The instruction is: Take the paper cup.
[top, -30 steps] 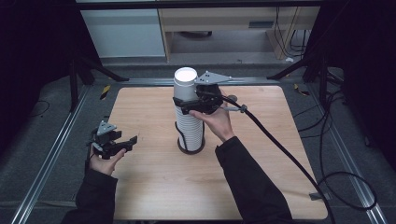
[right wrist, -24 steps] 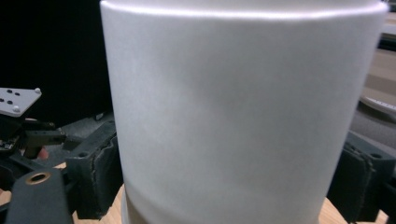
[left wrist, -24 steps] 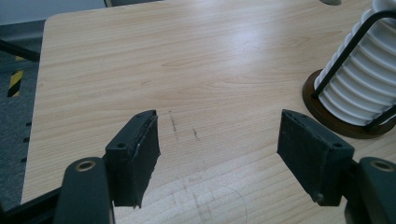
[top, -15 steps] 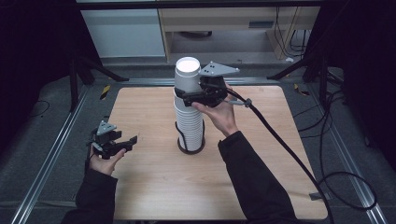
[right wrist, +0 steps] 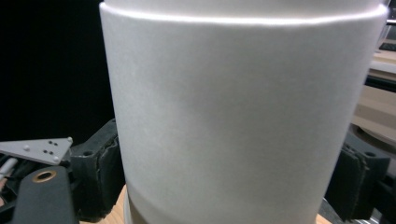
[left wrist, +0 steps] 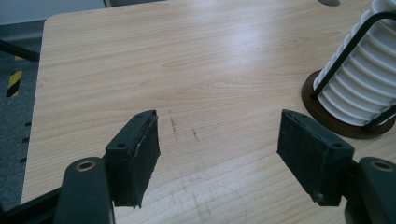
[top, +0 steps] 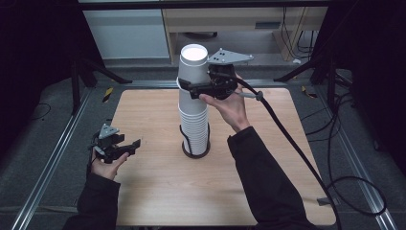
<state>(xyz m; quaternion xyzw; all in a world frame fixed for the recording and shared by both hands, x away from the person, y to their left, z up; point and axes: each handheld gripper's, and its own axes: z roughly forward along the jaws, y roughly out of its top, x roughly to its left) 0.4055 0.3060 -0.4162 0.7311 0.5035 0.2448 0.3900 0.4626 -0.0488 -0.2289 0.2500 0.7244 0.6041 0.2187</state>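
A tall stack of white paper cups (top: 194, 125) stands in a black wire holder on a round dark base (top: 195, 154) at the table's middle. My right gripper (top: 190, 87) is shut on the top cup (top: 193, 67), which sits raised above the others. In the right gripper view that cup (right wrist: 233, 116) is pinched between the two black pads (right wrist: 100, 172). My left gripper (top: 131, 147) rests open near the table's left edge, well apart from the stack. In the left gripper view its jaws (left wrist: 217, 163) stand wide over bare wood, with the cup stack (left wrist: 359, 84) at the right.
The wooden table (top: 158, 191) has bare room in front and to both sides of the holder. The right gripper's thick black cable (top: 292, 143) trails across the table's right part and off its edge. Metal rails (top: 52, 167) and dark floor surround the table.
My right gripper has risen with the top cup, which is now higher over the stack. The left gripper has stayed in place, open.
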